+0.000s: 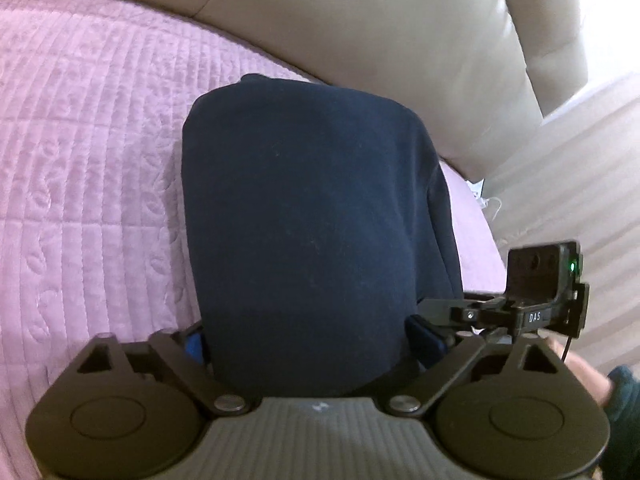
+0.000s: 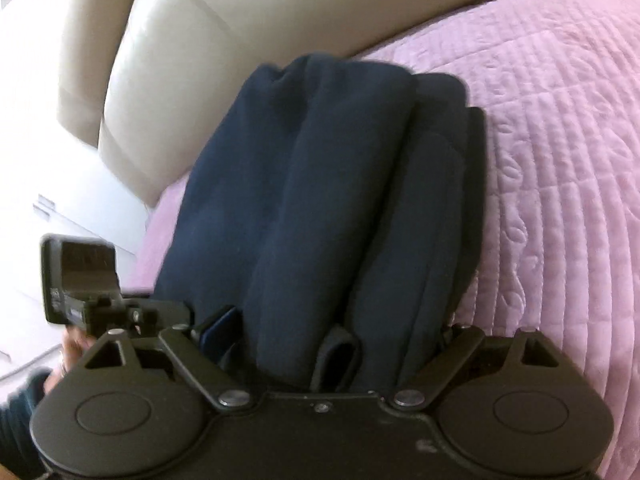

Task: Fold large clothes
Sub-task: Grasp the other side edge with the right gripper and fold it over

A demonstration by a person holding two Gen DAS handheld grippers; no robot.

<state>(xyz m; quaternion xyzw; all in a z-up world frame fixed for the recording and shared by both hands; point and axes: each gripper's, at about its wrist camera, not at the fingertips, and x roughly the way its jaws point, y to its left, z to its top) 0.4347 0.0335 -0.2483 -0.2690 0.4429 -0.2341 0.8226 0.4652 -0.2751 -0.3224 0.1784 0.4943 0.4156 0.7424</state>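
My left claw (image 1: 308, 344) has its two sides spread wide around a thick bundle of dark blue clothes (image 1: 312, 216). The bundle fills the gap between the blue pads (image 1: 195, 346), but the cloth hides the tips, so I cannot tell if the pads squeeze it.

My right claw (image 2: 320, 344) is wide too, and the same blue clothes (image 2: 332, 200) sit between its sides. From here I see the bundle as soft rolls lying side by side. A small dark loop (image 2: 336, 360) of cloth pokes out near my claw. I cannot tell if this claw presses on the clothes either.

The folded clothes lie on a pink quilted bed cover (image 1: 80, 160), close to its edge, near a big cream padded headboard (image 1: 380, 40).

Beside each claw I can see a little of my other claw, with a bit of hand (image 1: 576, 376) and a dark sleeve (image 2: 20, 412). The edges are blurry.
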